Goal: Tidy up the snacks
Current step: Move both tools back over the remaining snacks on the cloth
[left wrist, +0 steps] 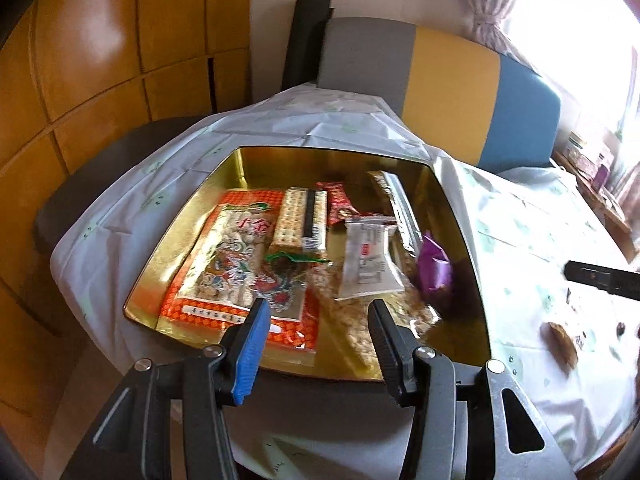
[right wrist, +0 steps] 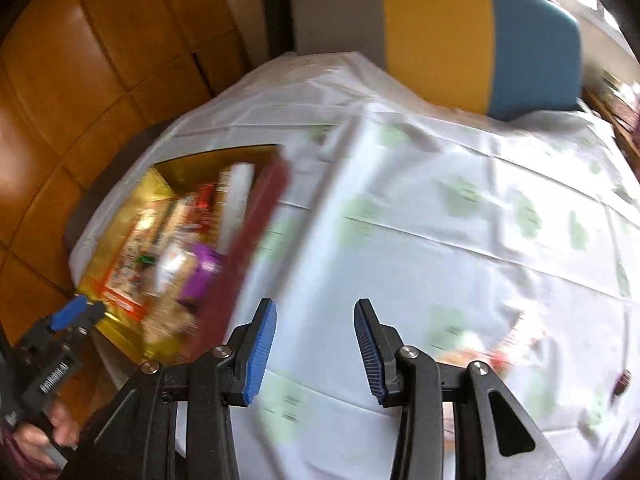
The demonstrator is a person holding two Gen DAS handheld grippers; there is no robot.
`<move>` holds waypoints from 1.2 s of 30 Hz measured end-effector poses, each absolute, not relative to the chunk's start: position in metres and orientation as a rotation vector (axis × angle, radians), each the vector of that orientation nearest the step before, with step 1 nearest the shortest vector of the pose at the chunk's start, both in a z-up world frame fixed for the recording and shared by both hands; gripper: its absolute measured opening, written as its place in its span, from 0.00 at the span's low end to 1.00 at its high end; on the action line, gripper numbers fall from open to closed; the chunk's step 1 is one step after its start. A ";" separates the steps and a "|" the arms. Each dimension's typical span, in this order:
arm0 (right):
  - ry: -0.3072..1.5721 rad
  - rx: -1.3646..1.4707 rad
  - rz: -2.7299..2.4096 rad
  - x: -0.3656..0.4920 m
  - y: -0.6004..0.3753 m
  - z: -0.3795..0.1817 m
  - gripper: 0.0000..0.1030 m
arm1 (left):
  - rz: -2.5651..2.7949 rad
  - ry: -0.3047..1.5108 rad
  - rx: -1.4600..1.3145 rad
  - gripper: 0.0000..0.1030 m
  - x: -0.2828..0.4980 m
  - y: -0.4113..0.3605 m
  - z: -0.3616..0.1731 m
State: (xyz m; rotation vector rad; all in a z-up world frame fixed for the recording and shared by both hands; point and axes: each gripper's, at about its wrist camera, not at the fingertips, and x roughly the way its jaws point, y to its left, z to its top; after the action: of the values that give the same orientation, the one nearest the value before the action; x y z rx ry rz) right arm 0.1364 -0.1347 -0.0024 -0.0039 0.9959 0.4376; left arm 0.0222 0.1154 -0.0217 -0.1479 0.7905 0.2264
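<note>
A gold tin box (left wrist: pixel 188 216) sits on the white tablecloth and holds several snacks: an orange-red packet (left wrist: pixel 224 264), a cracker pack (left wrist: pixel 300 220), a white sachet (left wrist: pixel 366 260), a purple packet (left wrist: pixel 434 264) and a red wrapper (left wrist: pixel 338 200). My left gripper (left wrist: pixel 316 308) is open and empty, just over the box's near edge. My right gripper (right wrist: pixel 315 312) is open and empty over the cloth to the right of the box (right wrist: pixel 168 172); its view is blurred. The left gripper also shows at the right wrist view's lower left (right wrist: pixel 76 312).
A brown biscuit (left wrist: pixel 560 344) and small dark crumbs lie on the cloth (left wrist: pixel 540 240) right of the box. A blurred red-and-orange snack (right wrist: pixel 500 352) lies near the right gripper. A chair with a grey, yellow and blue back (left wrist: pixel 452 92) stands behind the table. Wooden cabinets are at left.
</note>
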 end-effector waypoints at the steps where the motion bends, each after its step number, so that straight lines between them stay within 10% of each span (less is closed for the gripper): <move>1: 0.998 0.000 0.415 0.136 -0.147 -0.003 0.40 | 0.220 0.792 -0.141 0.50 0.022 0.112 -0.021; 17: 0.996 0.386 -0.164 0.142 -0.376 -0.023 0.40 | -0.038 0.798 0.058 0.50 0.035 0.015 -0.007; 36: 1.000 0.403 -0.076 0.147 -0.368 -0.021 0.40 | -0.348 1.206 -0.062 0.58 0.111 -0.125 -0.059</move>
State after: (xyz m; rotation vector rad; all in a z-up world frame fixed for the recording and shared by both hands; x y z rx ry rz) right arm 0.1465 -0.3681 -0.0214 0.4028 1.0004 -0.0757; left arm 0.1114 -0.1255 -0.0590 -0.0622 1.2064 -0.3478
